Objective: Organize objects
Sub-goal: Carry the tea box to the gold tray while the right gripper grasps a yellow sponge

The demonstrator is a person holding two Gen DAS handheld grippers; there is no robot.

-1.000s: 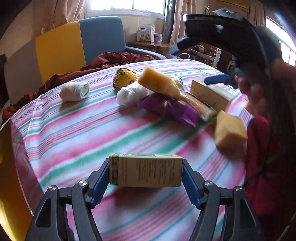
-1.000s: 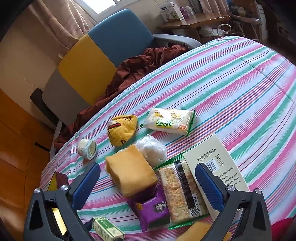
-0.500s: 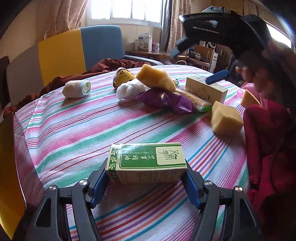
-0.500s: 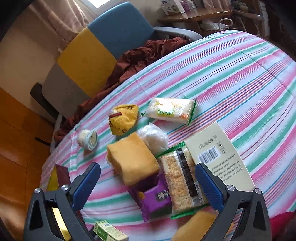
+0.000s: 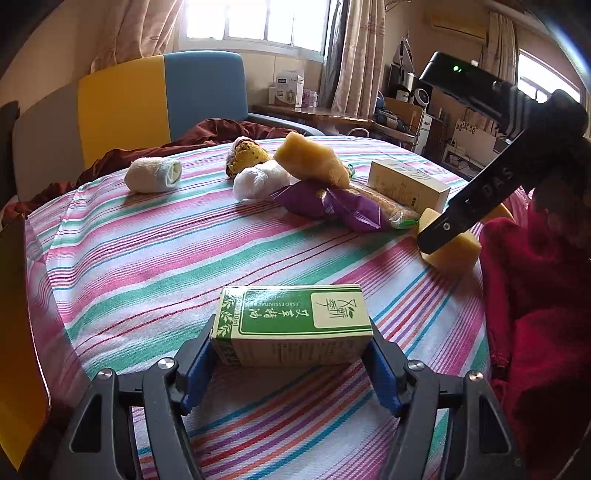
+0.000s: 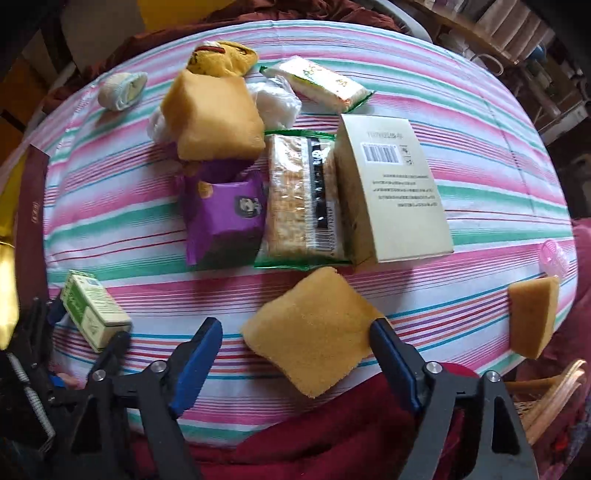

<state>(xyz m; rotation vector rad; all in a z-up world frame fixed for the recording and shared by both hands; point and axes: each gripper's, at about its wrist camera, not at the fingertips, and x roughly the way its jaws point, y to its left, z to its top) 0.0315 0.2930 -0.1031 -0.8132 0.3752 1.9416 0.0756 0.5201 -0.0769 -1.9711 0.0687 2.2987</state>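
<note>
Green box [image 5: 293, 325]: gripped between my left fingers [image 5: 291, 363], low over the striped surface [image 5: 155, 258].
Near sponge [image 6: 314, 334]: lay between my right fingers [image 6: 295, 350], which had just been closing, not yet clamped.
Left: pile [image 6: 258, 166] unsorted; most remained.

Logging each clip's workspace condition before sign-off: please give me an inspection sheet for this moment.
Surface: striped cloth covers the table; the items are bunched mid-table.
Job's things: green box; near sponge; stacked sponge on top of the purple packet; edge sponge; cracker pack beside the beige box.
Clutter: red cloth at the near table edge.
Tongs: left tongs shut on the green box; right tongs open, jaws just been closing, near sponge between them.
Cables: nothing seen on the table.
Surroundings: yellow-and-blue chair; bright window.
</note>
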